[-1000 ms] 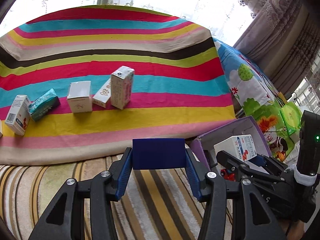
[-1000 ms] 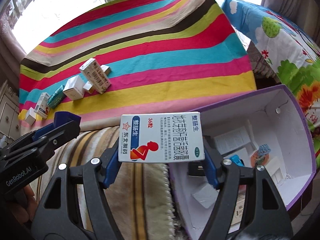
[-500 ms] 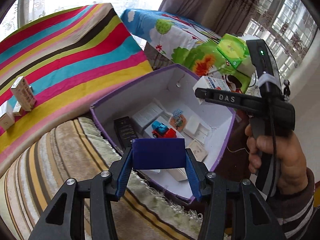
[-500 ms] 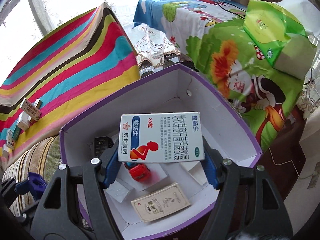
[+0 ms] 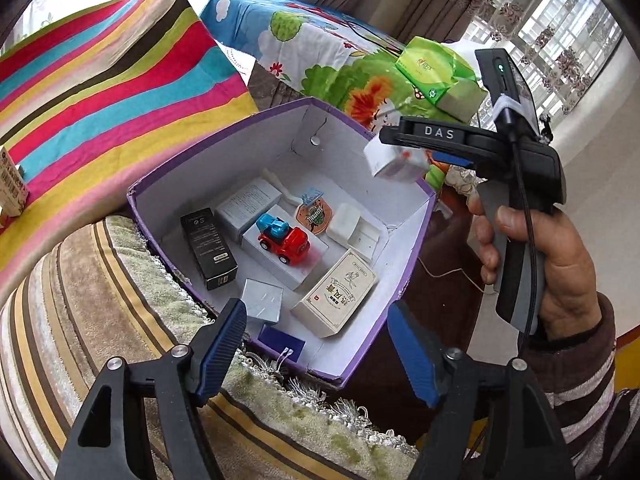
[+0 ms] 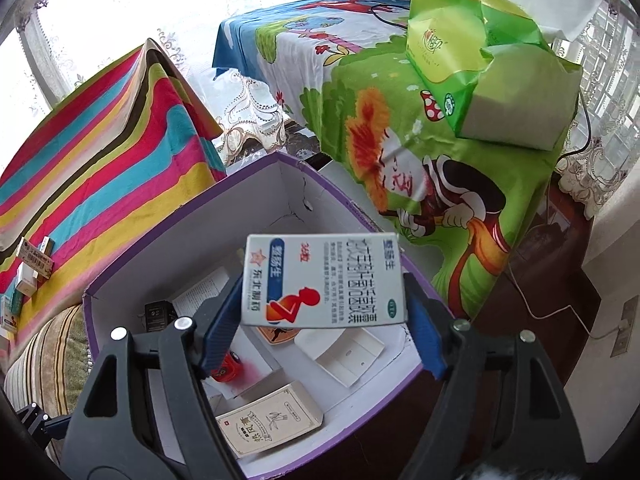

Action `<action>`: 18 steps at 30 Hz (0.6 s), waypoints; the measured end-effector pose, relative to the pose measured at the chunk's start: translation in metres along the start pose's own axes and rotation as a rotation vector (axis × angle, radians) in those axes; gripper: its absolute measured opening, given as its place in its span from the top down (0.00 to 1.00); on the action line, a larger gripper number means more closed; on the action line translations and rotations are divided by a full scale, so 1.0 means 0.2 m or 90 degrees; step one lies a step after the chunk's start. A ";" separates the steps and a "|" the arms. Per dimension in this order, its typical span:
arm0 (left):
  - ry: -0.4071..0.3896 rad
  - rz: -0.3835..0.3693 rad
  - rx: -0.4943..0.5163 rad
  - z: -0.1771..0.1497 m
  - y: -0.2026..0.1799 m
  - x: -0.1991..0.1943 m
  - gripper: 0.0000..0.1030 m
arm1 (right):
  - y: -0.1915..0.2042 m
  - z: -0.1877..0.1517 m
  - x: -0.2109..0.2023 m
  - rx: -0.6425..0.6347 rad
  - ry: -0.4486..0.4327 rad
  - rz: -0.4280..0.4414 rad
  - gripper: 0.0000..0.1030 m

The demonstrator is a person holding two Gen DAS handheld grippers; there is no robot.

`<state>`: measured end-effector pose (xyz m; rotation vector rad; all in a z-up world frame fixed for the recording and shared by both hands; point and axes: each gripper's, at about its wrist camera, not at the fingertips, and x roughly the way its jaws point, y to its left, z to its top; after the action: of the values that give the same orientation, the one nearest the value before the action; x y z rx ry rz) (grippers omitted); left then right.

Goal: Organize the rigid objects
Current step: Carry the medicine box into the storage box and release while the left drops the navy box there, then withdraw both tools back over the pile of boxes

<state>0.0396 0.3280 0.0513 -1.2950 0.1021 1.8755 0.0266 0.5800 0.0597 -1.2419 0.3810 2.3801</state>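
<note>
With several items already in the purple box (image 6: 120, 288) and a few boxes (image 6: 34, 266) left on the striped cloth at far left, the right gripper (image 6: 324, 320) is opening around the white medicine box (image 6: 320, 280), the left gripper (image 5: 316, 344) opening empty.

Home living room or bedroom. Patterned curtains (image 5: 452, 4) and lace sheers at bright window (image 5: 568, 32). Striped cloth (image 5: 100, 92) over furniture, cartoon-print cover (image 6: 400, 128) on table, green tissue pack (image 6: 492, 60), fringed striped upholstery (image 5: 100, 312). Purple-rimmed box (image 5: 160, 200) holding toy truck (image 5: 282, 238), small cartons.
</note>
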 end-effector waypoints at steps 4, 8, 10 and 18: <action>-0.022 -0.022 -0.045 0.00 0.08 -0.04 0.28 | 0.00 0.01 -0.02 -0.001 -0.010 -0.004 0.13; -0.064 -0.018 -0.046 0.00 0.14 -0.12 0.28 | 0.03 0.01 -0.04 -0.007 -0.009 0.002 0.13; -0.082 -0.005 -0.053 -0.01 0.17 -0.16 0.28 | 0.07 0.01 -0.06 -0.020 -0.008 0.007 0.13; -0.118 0.058 -0.110 -0.10 0.38 -0.31 0.28 | 0.32 -0.05 -0.14 -0.081 -0.003 0.057 0.13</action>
<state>0.0110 0.2323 0.0644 -1.2401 -0.1014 2.1119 0.0155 0.5139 0.0798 -1.2991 0.2936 2.5176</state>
